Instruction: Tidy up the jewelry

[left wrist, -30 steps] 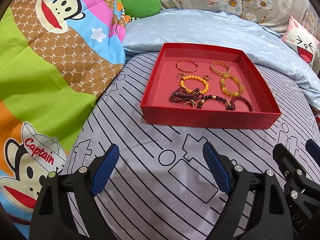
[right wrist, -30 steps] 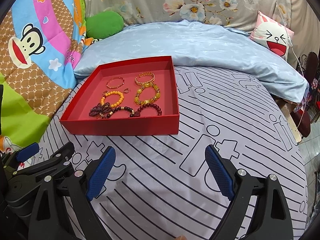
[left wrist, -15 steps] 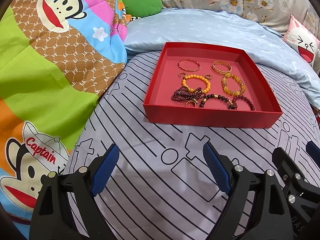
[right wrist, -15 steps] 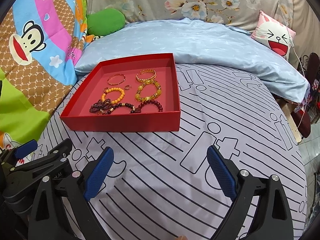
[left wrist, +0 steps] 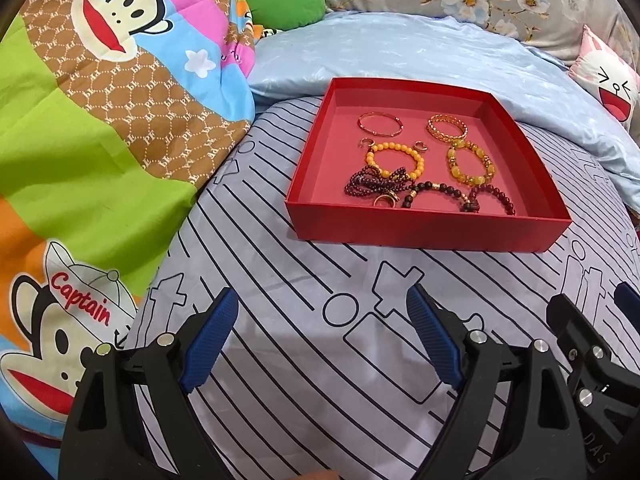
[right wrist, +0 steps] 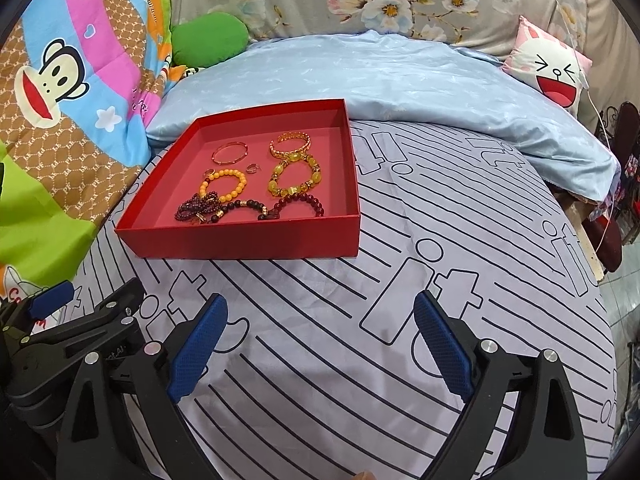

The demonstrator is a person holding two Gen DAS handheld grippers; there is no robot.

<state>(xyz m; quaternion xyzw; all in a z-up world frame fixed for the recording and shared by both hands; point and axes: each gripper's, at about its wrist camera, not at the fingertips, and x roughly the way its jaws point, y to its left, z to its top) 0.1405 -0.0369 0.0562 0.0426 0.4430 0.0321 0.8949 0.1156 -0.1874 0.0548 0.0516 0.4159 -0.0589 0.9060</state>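
A shallow red box (left wrist: 424,232) (right wrist: 248,240) sits on the striped grey bedsheet ahead of both grippers. Inside lie several pieces of jewelry: a thin gold bangle (left wrist: 379,125), a gold chain bracelet (left wrist: 447,128), an orange bead bracelet (left wrist: 394,160) (right wrist: 222,184), a yellow stone bracelet (left wrist: 471,165) (right wrist: 294,178), dark red bead strands (left wrist: 376,184) and a dark bead bracelet (left wrist: 492,196) (right wrist: 300,204). My left gripper (left wrist: 320,340) is open and empty, short of the box. My right gripper (right wrist: 320,344) is open and empty too, beside it.
A colourful monkey-print quilt (left wrist: 80,120) covers the left side. A light blue duvet (right wrist: 400,80) lies behind the box, with a green cushion (right wrist: 210,38) and a pink-and-white face pillow (right wrist: 552,72) at the back. The bed's right edge (right wrist: 588,248) drops off.
The box has shifted slightly in both views, a little farther away and rightward in the left wrist view. Both grippers stay open and empty.
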